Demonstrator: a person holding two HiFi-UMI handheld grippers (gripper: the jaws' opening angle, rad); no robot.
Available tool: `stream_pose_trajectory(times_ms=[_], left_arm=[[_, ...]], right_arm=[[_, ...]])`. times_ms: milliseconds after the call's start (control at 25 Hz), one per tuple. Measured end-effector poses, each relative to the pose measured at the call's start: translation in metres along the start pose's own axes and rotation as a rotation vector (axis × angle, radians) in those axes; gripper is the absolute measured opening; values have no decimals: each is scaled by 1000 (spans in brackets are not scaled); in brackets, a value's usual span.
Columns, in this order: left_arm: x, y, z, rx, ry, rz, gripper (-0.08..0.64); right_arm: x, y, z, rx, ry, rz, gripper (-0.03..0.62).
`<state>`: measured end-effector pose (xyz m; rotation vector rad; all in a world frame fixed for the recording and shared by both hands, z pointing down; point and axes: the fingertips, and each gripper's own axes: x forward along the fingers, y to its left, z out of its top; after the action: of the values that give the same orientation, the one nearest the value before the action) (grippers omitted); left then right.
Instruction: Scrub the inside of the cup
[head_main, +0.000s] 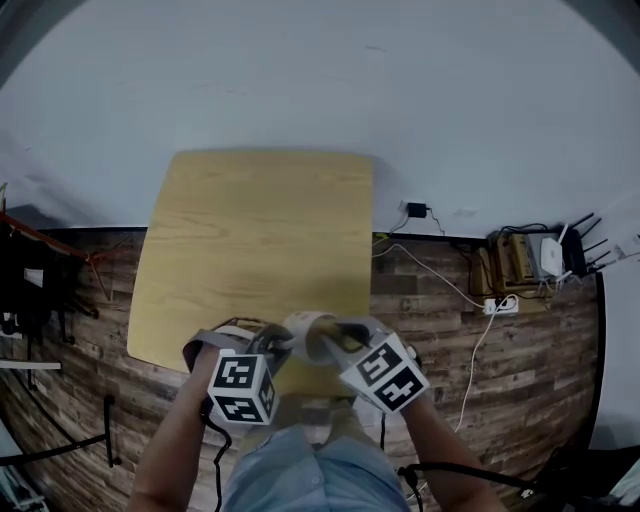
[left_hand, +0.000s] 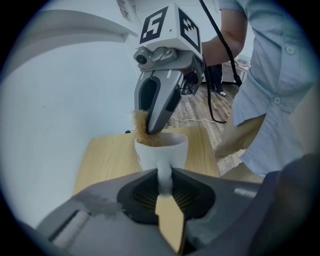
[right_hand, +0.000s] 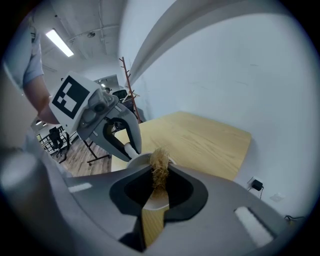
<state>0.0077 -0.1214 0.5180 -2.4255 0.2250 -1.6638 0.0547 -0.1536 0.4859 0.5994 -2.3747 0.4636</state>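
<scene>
white cup (left_hand: 161, 150) mouth-up — left tool (left_hand: 164, 184) pinching its handle (left_hand: 164, 175), right tool (right_hand: 159, 189) clamping a brush (right_hand: 160, 167) pointing down inside.

A light wooden table (head_main: 250, 230) stands against a white wall (head_main: 400, 100) on plank flooring (head_main: 440, 340), cables (head_main: 440, 280) nearby.

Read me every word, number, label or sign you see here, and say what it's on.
No readable text anywhere.
Marker cubes: black-and-white square patterns only, no letters.
Cup: plain white, no print showing.
Devices by the wall: too small to read.
</scene>
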Motion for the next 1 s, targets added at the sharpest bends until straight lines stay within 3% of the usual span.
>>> stream_pose_trajectory(times_ms=[520,800,1000], left_arm=[[-1,3,-1,-32,-1,25,69],[-2,4,-1,-43,9,30,69],[0,4,-3,-36,18,30,69]], right_arm=[[-5,-8,-28,21,39,-42,54],[-10,14,-42,73,64,-27,54],[-14,34,-28,130,13,13,54]])
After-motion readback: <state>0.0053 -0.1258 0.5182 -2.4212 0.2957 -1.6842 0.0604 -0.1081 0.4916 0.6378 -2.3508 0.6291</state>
